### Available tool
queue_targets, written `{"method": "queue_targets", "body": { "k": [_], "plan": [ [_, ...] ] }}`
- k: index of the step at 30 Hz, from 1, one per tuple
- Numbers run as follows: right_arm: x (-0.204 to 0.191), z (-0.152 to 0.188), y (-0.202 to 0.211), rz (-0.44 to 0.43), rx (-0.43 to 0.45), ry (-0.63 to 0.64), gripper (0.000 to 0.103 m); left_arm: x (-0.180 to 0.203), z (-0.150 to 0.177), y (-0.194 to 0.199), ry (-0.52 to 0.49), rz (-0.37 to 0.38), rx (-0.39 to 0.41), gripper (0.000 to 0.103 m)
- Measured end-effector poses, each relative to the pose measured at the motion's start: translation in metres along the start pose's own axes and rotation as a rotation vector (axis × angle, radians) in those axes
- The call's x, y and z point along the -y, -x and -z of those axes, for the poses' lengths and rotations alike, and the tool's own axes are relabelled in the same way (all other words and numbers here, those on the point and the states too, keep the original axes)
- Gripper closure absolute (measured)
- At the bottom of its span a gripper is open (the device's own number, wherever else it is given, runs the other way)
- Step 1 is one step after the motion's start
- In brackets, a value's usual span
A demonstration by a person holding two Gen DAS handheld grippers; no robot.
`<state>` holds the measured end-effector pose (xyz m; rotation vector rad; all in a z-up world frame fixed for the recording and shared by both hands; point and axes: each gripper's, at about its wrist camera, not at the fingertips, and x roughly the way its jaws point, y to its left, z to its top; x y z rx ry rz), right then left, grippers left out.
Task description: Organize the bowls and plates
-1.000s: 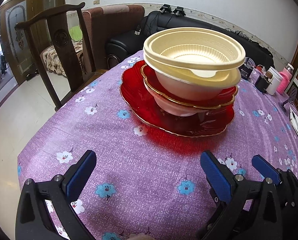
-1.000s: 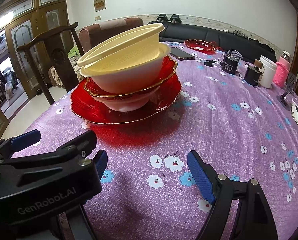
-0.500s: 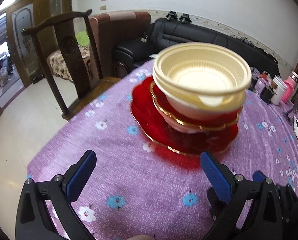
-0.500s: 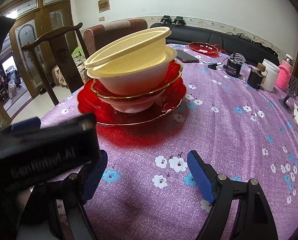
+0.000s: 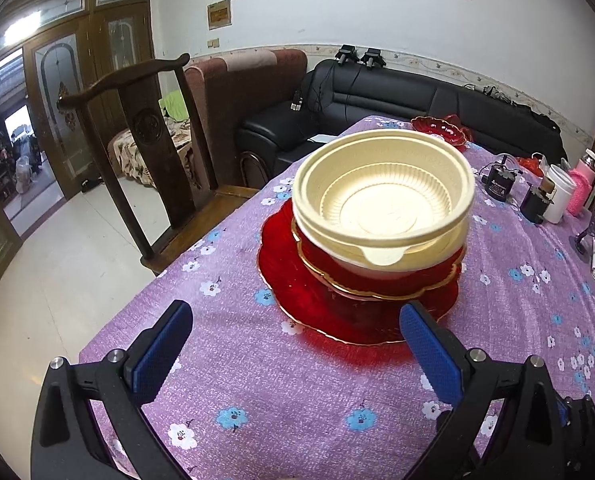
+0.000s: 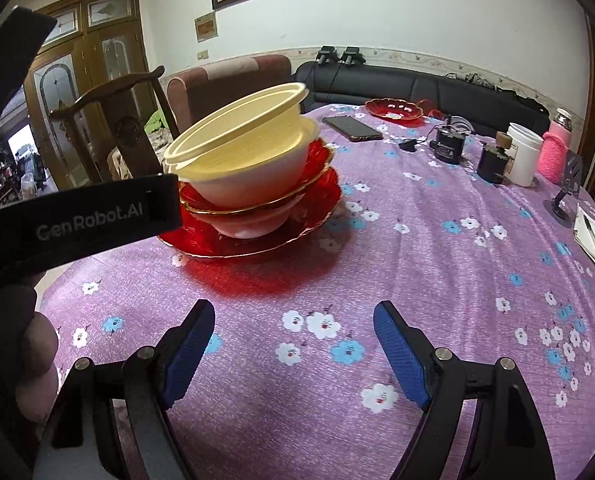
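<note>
A stack stands on the purple flowered tablecloth (image 5: 281, 380): a large red plate (image 5: 297, 300) at the bottom, a white bowl, a gold-rimmed red plate (image 5: 381, 286), then two cream bowls (image 5: 381, 200), the top one tilted. The stack also shows in the right wrist view (image 6: 253, 168). My left gripper (image 5: 297, 344) is open and empty, raised above the table in front of the stack. My right gripper (image 6: 293, 344) is open and empty, near the table's front edge, to the right of the stack. A small red dish (image 6: 393, 110) sits at the far end.
A phone (image 6: 351, 128), black gadgets (image 6: 449, 146), a white cup (image 6: 523, 160) and a pink bottle (image 6: 557, 154) stand at the back right. A notepad with pen (image 6: 593, 236) lies at the right edge. A wooden chair (image 5: 137, 152) stands left of the table.
My left gripper has risen and pulled back from the stack, which now looks smaller and lower. My right gripper has backed off slightly. The stack has not moved.
</note>
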<state>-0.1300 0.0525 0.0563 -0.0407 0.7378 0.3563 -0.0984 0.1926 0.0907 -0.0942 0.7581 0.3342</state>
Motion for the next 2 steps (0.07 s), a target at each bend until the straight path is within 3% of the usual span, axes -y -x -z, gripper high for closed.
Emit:
{"method": "queue_targets", "body": {
  "k": [2],
  "plan": [
    [0.0076,0.0011,0.0036,0.006,0.007,-0.012,0.017,0.0060,0.0007,0.0015,-0.008,0.004,-0.004,0.000]
  ]
}}
